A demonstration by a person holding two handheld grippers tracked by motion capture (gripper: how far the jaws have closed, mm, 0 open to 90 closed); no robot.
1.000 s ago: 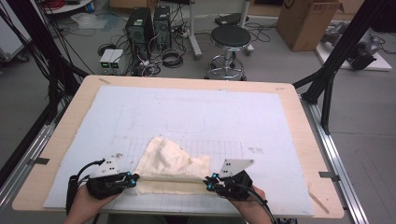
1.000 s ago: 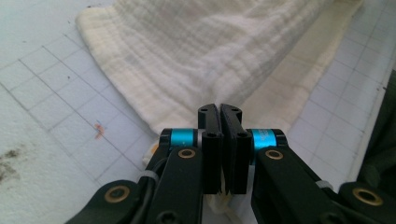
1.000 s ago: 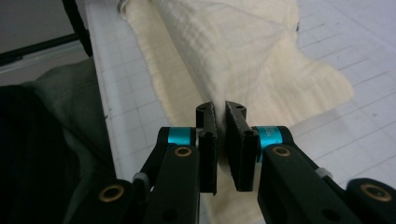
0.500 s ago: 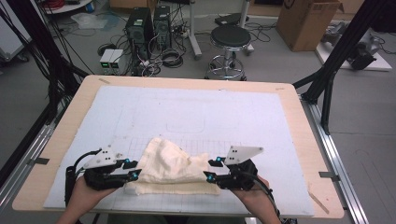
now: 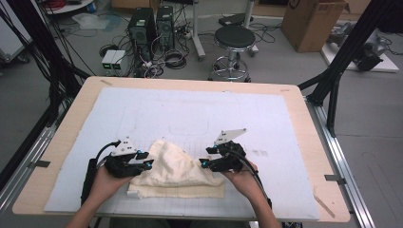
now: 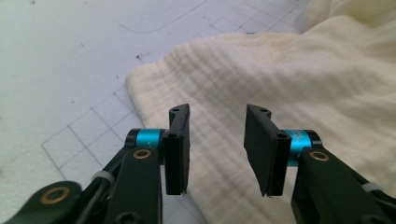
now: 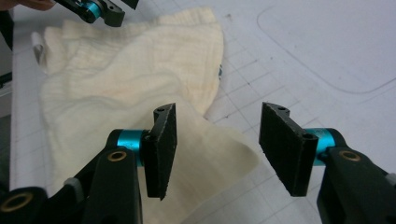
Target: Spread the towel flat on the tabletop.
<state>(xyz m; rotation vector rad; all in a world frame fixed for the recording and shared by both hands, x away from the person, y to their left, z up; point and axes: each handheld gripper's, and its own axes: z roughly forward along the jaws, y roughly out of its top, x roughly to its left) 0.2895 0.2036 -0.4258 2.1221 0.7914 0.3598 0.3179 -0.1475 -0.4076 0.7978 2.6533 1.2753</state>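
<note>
A crumpled cream cloth [image 5: 176, 171] lies on the white gridded mat [image 5: 199, 114] near the table's front edge, with a flat folded strip along its near side. My left gripper [image 5: 148, 164] hovers at the cloth's left edge. It is open; its jaws have just been opening from shut and then closing slightly, and nothing is between them. In the left gripper view the cloth [image 6: 280, 70] lies beyond the open gripper [image 6: 218, 116]. My right gripper [image 5: 204, 163] is at the cloth's right edge, open, its jaws just opening. Its own view shows the gripper [image 7: 219, 116] open above the cloth [image 7: 116, 70].
The mat covers a wooden table [image 5: 313, 142] with bare margins at the sides. Black frame posts [image 5: 332, 95] stand at the right and left. A stool [image 5: 233, 42], computer cases [image 5: 142, 28] and a cardboard box [image 5: 309, 19] are on the floor beyond the far edge.
Both grippers were shut on the cloth's front edge, stretching it between them. They have let go, opened and moved away from the person, toward the cloth's middle.
</note>
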